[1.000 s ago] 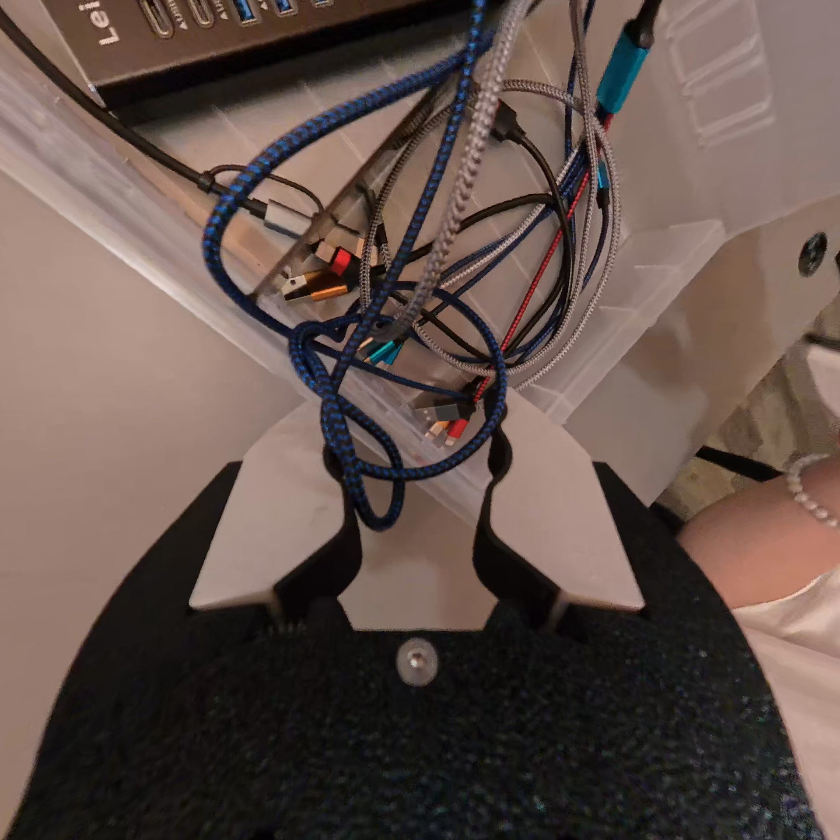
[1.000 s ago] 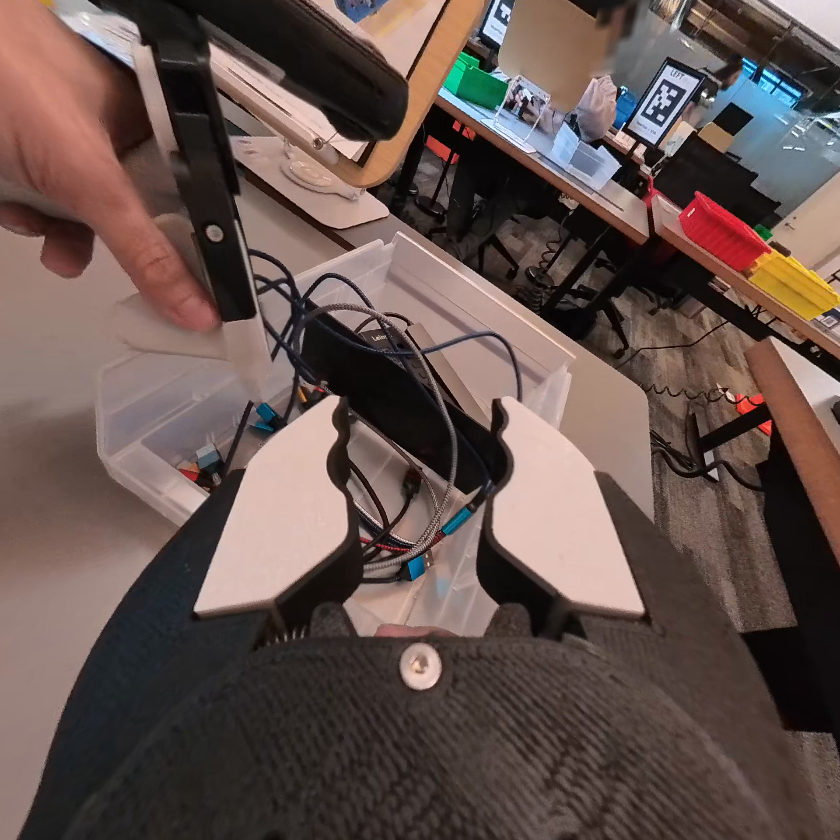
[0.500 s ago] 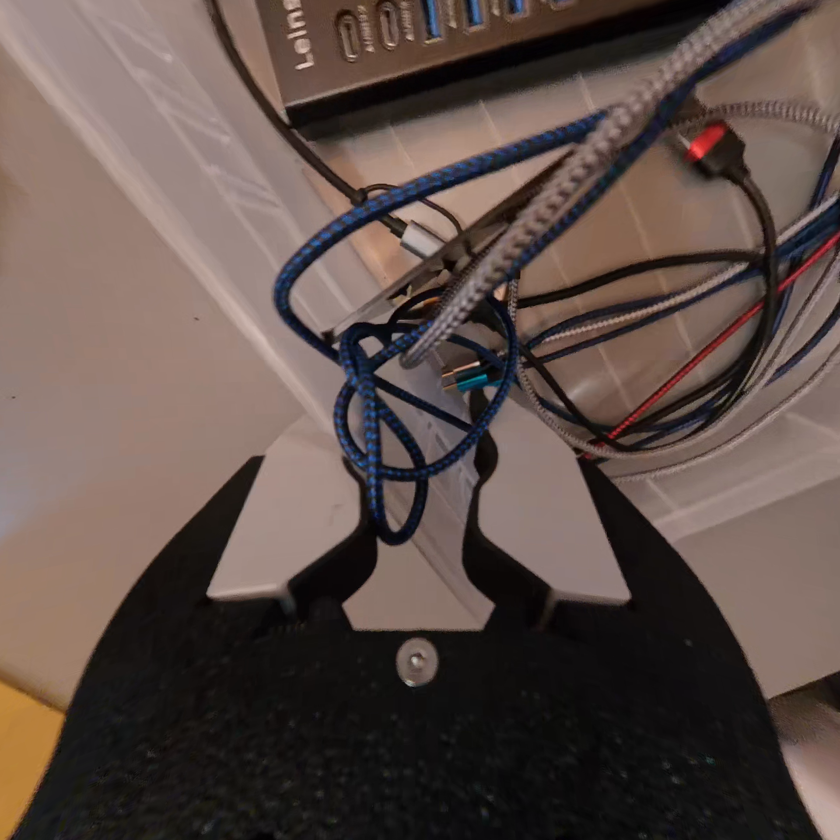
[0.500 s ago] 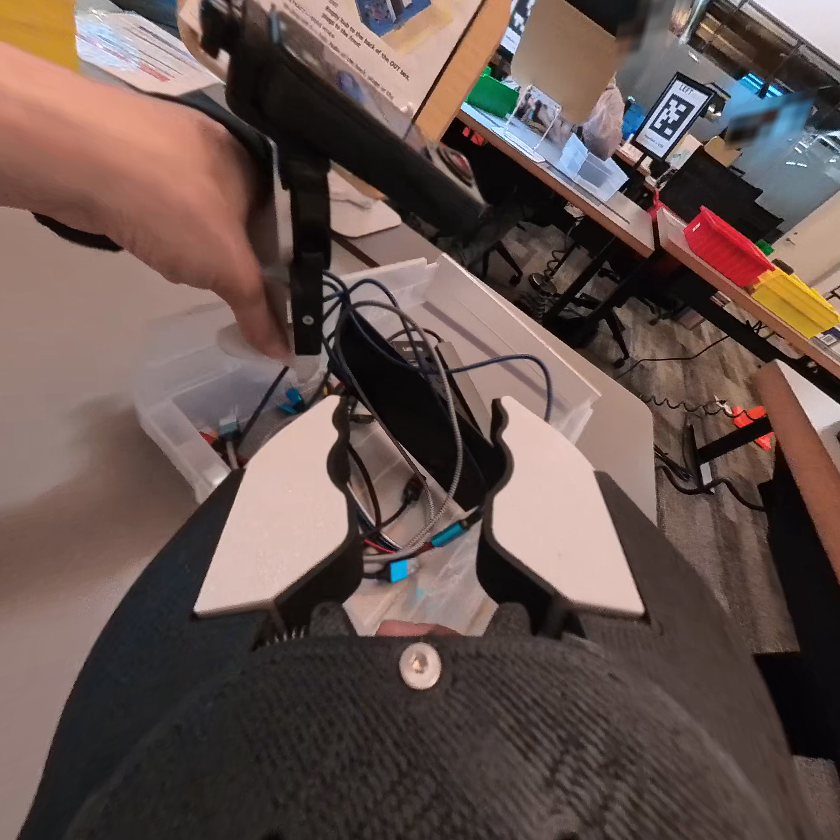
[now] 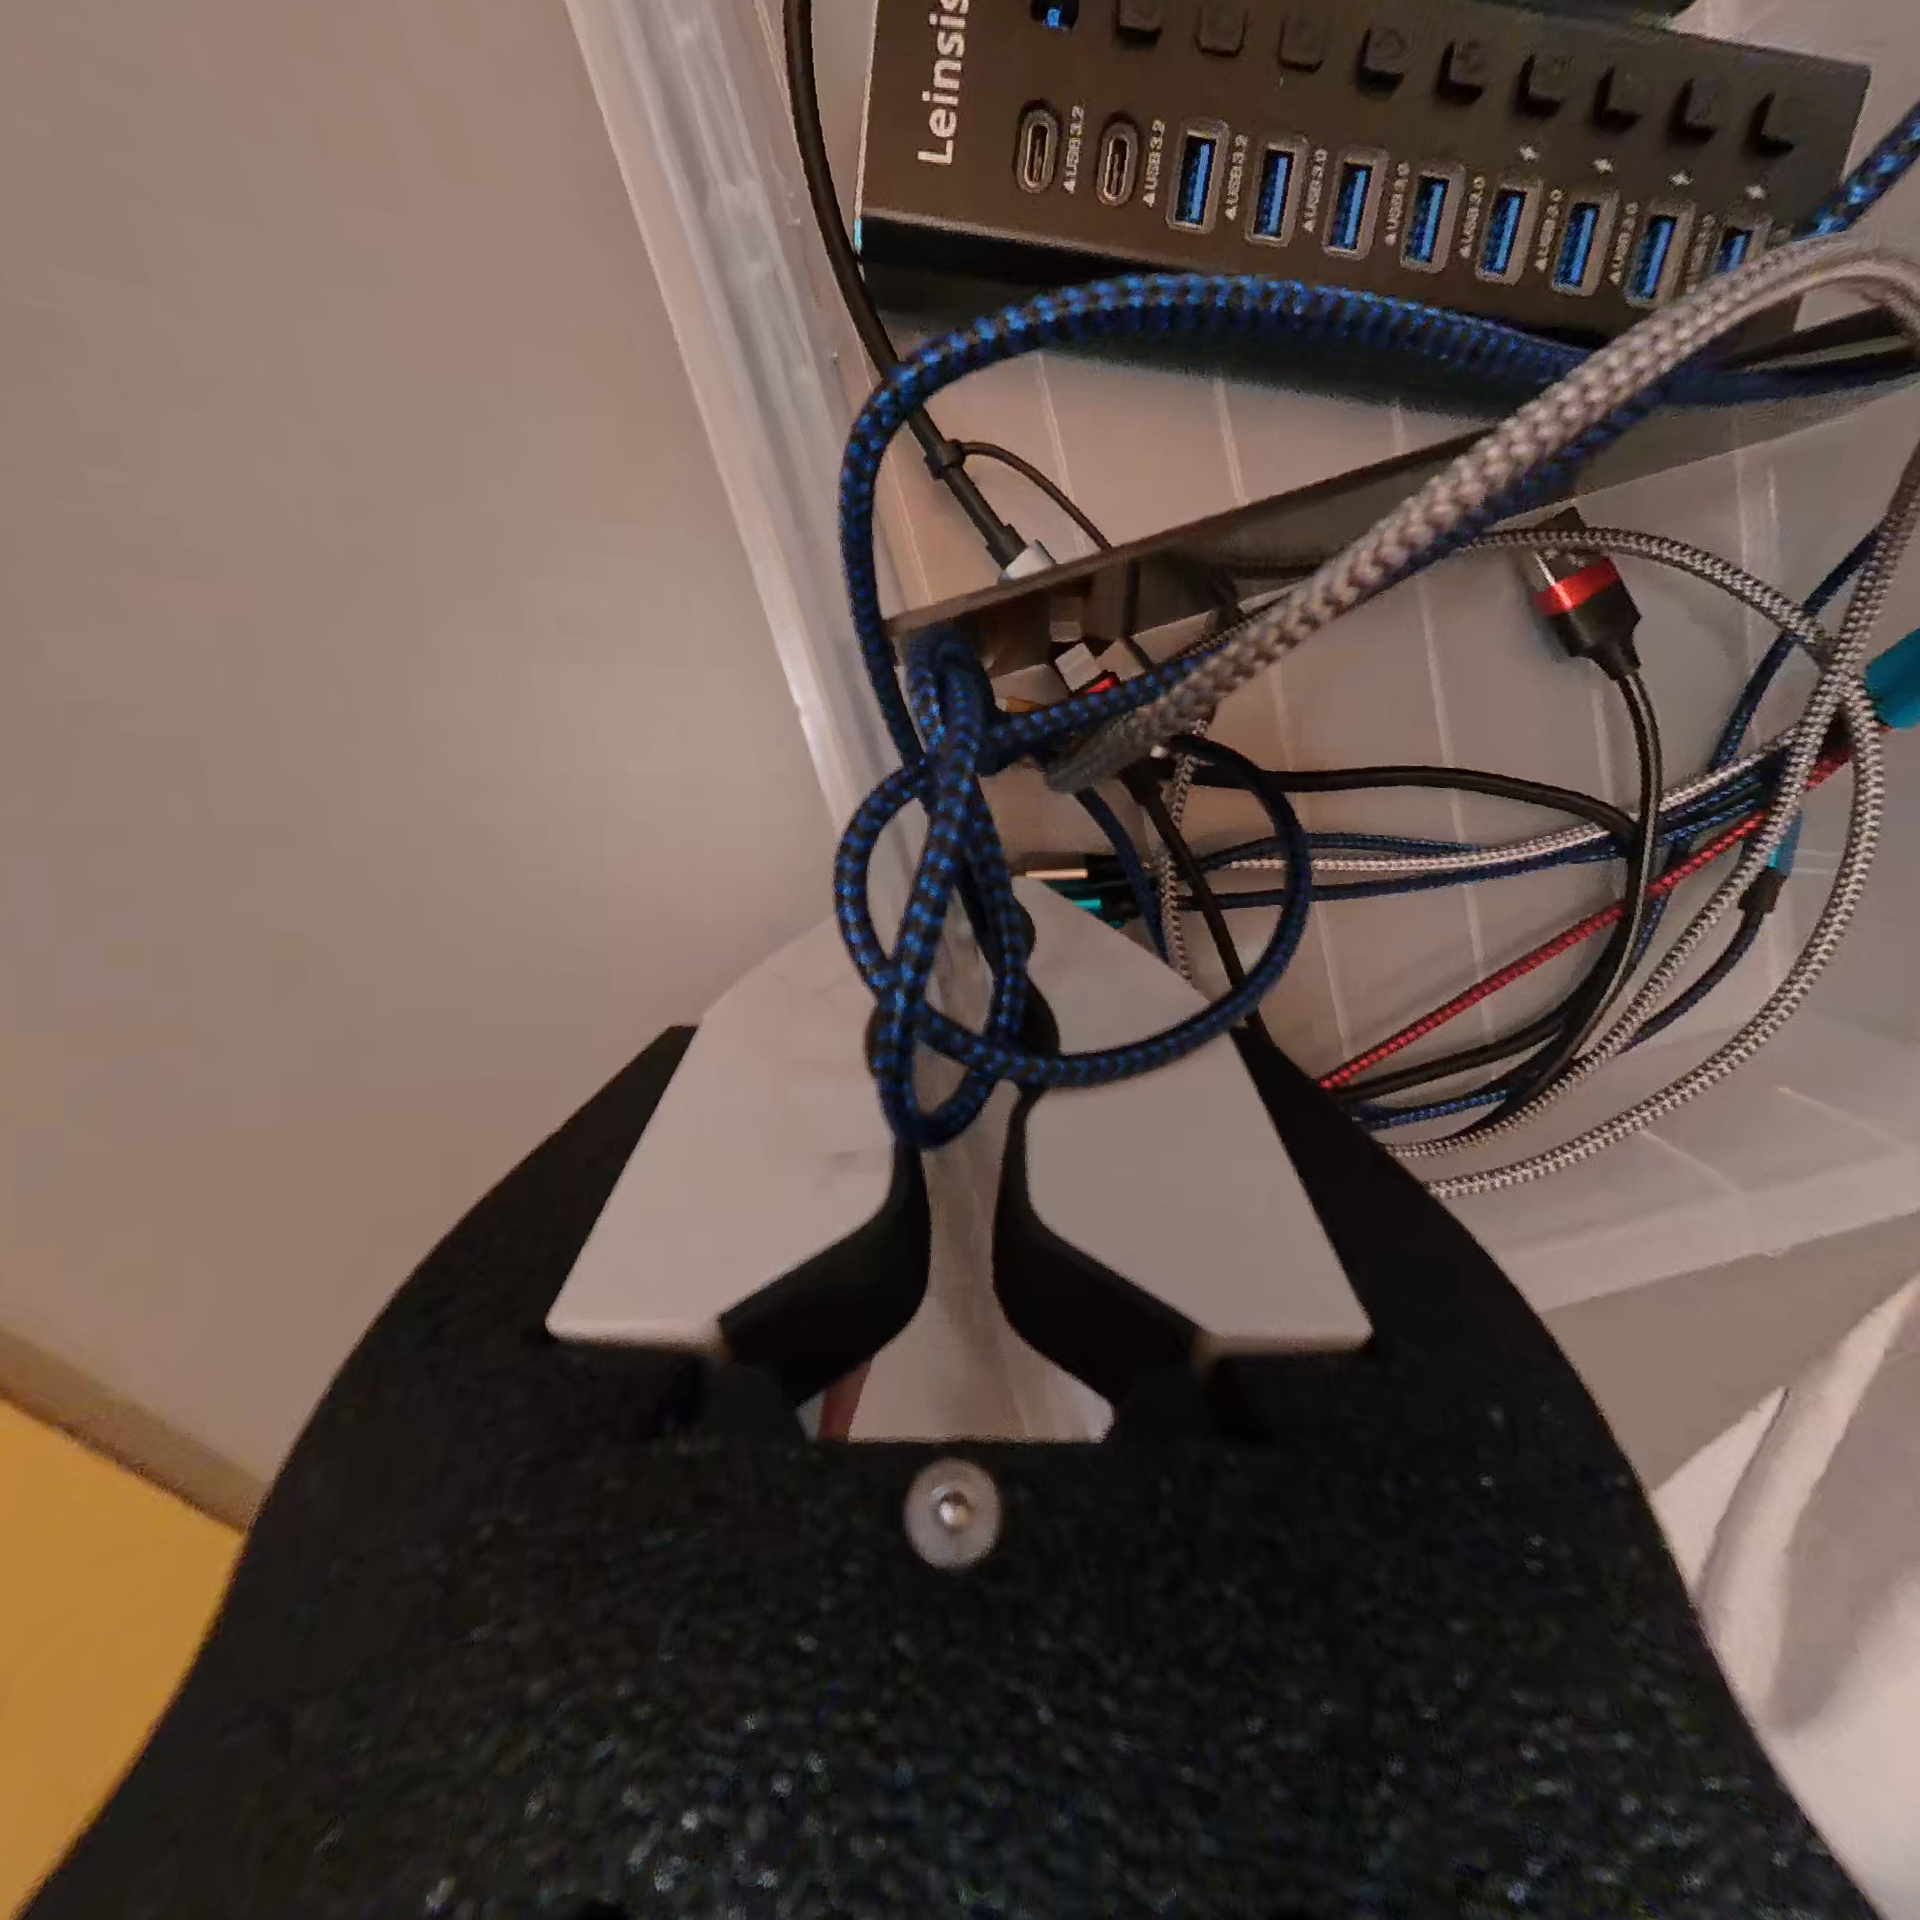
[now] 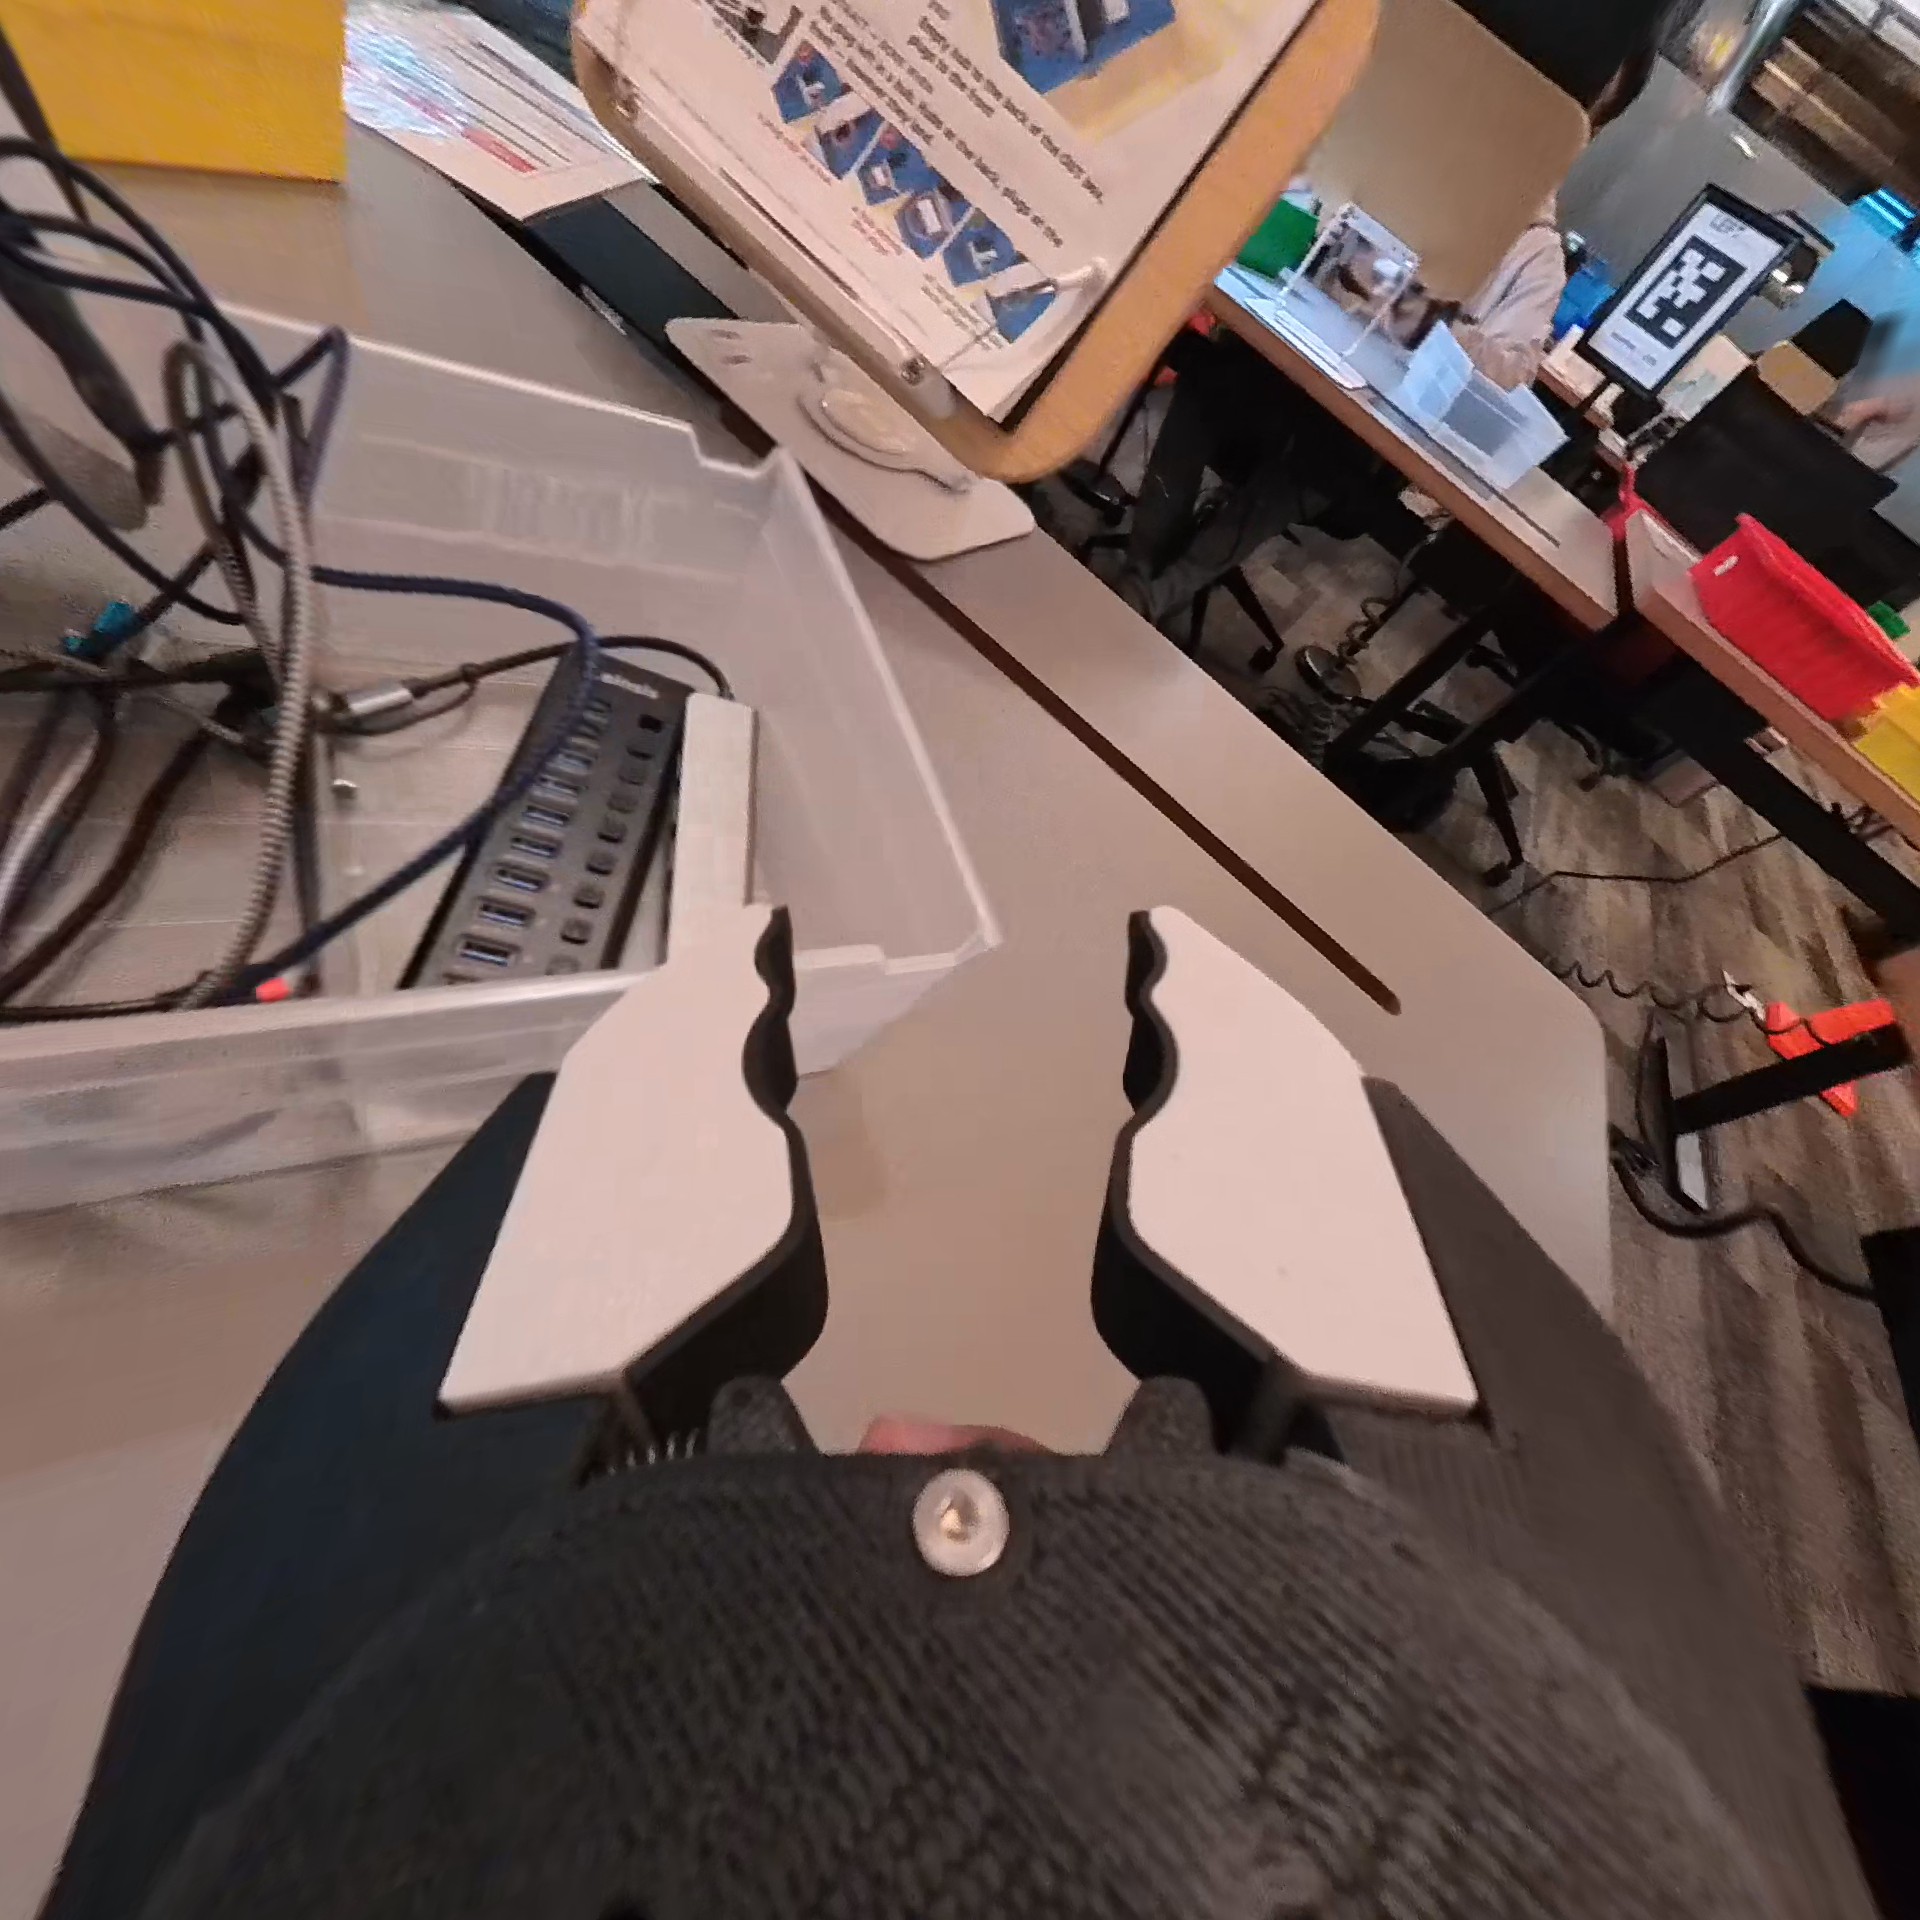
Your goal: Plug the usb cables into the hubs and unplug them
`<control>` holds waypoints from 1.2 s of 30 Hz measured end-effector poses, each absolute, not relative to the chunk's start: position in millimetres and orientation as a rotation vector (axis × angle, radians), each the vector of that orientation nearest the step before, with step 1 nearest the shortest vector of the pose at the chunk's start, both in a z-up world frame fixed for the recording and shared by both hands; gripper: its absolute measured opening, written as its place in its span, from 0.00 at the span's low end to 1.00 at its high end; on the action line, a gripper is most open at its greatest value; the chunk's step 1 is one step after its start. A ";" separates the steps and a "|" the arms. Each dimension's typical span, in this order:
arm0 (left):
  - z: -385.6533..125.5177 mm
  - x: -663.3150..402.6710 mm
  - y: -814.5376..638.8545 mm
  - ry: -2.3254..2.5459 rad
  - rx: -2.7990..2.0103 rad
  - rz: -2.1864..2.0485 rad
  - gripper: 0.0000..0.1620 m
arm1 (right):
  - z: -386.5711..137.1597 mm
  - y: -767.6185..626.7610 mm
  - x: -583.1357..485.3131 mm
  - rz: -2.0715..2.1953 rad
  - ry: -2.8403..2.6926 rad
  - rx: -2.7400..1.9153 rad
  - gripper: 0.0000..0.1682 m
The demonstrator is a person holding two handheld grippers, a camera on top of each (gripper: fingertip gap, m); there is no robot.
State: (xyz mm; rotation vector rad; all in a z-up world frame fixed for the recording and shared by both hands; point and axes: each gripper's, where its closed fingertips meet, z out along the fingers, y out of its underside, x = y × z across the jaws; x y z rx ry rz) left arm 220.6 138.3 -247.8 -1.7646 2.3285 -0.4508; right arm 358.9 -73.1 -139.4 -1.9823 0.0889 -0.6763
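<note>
The left gripper has its jaws pinching a knotted loop of the blue-and-black braided cable, which hangs over the near wall of the clear plastic bin and trails up and across the bin's inside. Inside the bin, at its far side, lies the black USB hub, its row of blue ports facing the gripper and empty along the stretch that shows. A slimmer grey hub lies nearer, with several plugs seated at its near end. A grey braided cable crosses over that hub, and a tangle of black, red and grey cables fills the bin to the hub's right, among them a loose red-and-black plug. The right gripper hangs over the bare grey surface just beside the bin's corner, jaws spread and gripping nothing. Beyond the bin stands a wooden board with an instruction sheet.
</note>
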 end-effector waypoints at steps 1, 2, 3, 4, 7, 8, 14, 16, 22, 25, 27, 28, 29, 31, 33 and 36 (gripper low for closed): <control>-247.8 200.3 147.0 2.306 -1.782 -0.469 0.05 | -139.0 -63.9 352.4 -0.655 0.068 -1.978 0.38; -247.6 179.4 155.4 2.283 -1.800 -0.487 0.05 | -138.0 -53.6 344.8 -0.626 0.048 -1.970 0.39; -247.5 158.0 163.4 2.256 -1.826 -0.508 0.05 | -135.9 -41.9 335.7 -0.589 0.028 -1.954 0.40; -247.4 136.0 170.8 2.228 -1.861 -0.532 0.05 | -133.0 -28.5 325.3 -0.545 0.009 -1.929 0.40; -246.9 68.1 193.1 2.183 -1.933 -0.532 0.06 | -129.1 20.5 292.4 -0.385 0.006 -1.868 0.41; -246.8 46.4 201.0 2.182 -1.937 -0.510 0.06 | -130.3 39.6 280.2 -0.331 0.007 -1.865 0.41; -245.8 -57.5 237.0 2.189 -1.982 -0.410 0.05 | -111.2 174.5 207.3 -0.020 0.020 -1.821 0.49; -245.8 -81.8 248.3 2.133 -2.044 -0.419 0.05 | -116.9 217.5 184.2 0.102 0.037 -1.853 0.51; -245.5 -149.8 276.8 2.006 -2.172 -0.438 0.05 | -162.4 300.3 144.3 0.347 0.250 -1.997 0.60; -245.4 -179.6 293.5 1.914 -2.239 -0.462 0.04 | -172.3 325.4 132.0 0.369 0.308 -2.012 0.59; -245.3 -196.6 307.1 1.833 -2.284 -0.490 0.04 | -178.2 339.8 126.5 0.351 0.333 -2.026 0.59; -245.4 -204.8 313.6 1.792 -2.312 -0.498 0.04 | -181.1 346.4 124.3 0.344 0.355 -2.032 0.59; -245.3 -212.7 319.7 1.758 -2.336 -0.499 0.04 | -183.1 353.3 120.4 0.355 0.378 -2.032 0.59; -245.5 -226.8 331.6 1.700 -2.372 -0.492 0.04 | -186.2 368.9 107.8 0.403 0.395 -2.025 0.55; -246.0 -237.6 343.3 1.642 -2.407 -0.470 0.04 | -195.1 385.8 101.0 0.409 0.400 -2.050 0.51; -246.8 -247.8 357.1 1.555 -2.457 -0.434 0.04 | -207.6 409.2 102.3 0.397 0.428 -2.092 0.55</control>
